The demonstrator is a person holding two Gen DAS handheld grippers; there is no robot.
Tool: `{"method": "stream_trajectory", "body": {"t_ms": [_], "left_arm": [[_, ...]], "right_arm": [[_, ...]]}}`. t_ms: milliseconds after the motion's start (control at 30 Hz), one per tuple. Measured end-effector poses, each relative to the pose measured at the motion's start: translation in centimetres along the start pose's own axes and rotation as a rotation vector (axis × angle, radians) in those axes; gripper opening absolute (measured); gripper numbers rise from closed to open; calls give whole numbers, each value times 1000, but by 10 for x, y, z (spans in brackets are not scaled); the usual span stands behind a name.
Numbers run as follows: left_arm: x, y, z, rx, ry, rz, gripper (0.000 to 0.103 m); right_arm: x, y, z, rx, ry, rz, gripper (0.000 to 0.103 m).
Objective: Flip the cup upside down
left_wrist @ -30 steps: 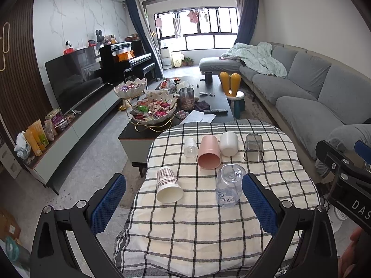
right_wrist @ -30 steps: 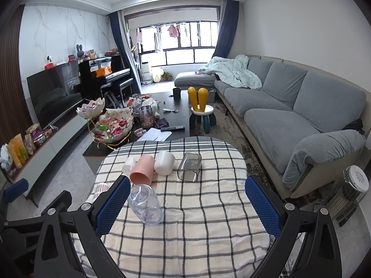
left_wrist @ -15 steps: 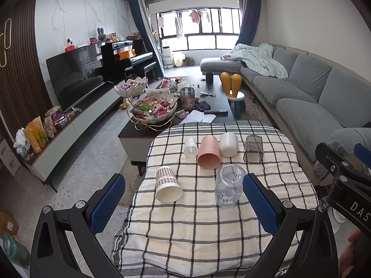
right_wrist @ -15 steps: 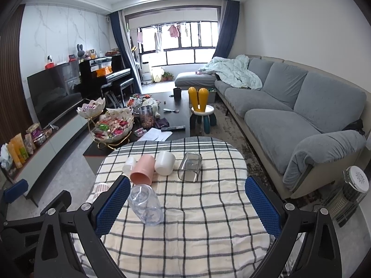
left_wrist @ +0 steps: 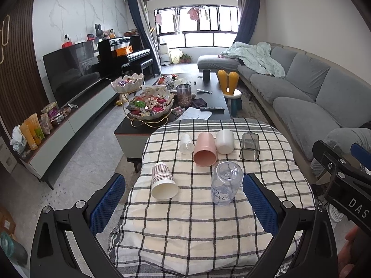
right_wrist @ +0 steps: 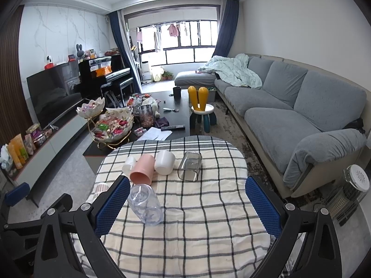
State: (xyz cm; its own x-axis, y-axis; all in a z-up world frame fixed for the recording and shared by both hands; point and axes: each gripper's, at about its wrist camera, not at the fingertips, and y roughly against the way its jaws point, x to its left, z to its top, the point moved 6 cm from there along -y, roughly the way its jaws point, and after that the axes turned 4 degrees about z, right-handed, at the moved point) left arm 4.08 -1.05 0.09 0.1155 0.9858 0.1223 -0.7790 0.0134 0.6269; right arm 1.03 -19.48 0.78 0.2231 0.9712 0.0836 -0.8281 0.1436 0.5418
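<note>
Cups lie sideways, visibly empty.

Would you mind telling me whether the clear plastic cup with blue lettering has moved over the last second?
No. The clear plastic cup lies where it was on the checked tablecloth, just in front of the pink cup.

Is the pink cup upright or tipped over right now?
Tipped over. The pink cup lies on its side on the checked tablecloth, open mouth facing the cameras.

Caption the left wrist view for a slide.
Open left hand-held gripper faces six cups lying on their sides on a checked tablecloth, living room behind.
</note>
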Motion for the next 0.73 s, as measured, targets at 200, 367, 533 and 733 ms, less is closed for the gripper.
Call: {"method": "stream_trajectory", "body": {"t_ms": [200, 367, 533, 733], "left_arm": [[-1, 0, -1, -6, 1, 7, 103], [-2, -2, -3, 4, 9, 2, 103], [0, -2, -3, 8, 11, 0, 103], [3, -4, -4, 16, 16, 5, 103]], "right_arm": [[0, 0, 0, 0, -1, 0, 100], [0, 0, 0, 1, -1, 0, 100], [0, 0, -1, 4, -3, 3, 100], [1, -1, -1, 5, -2, 4, 100]]}}
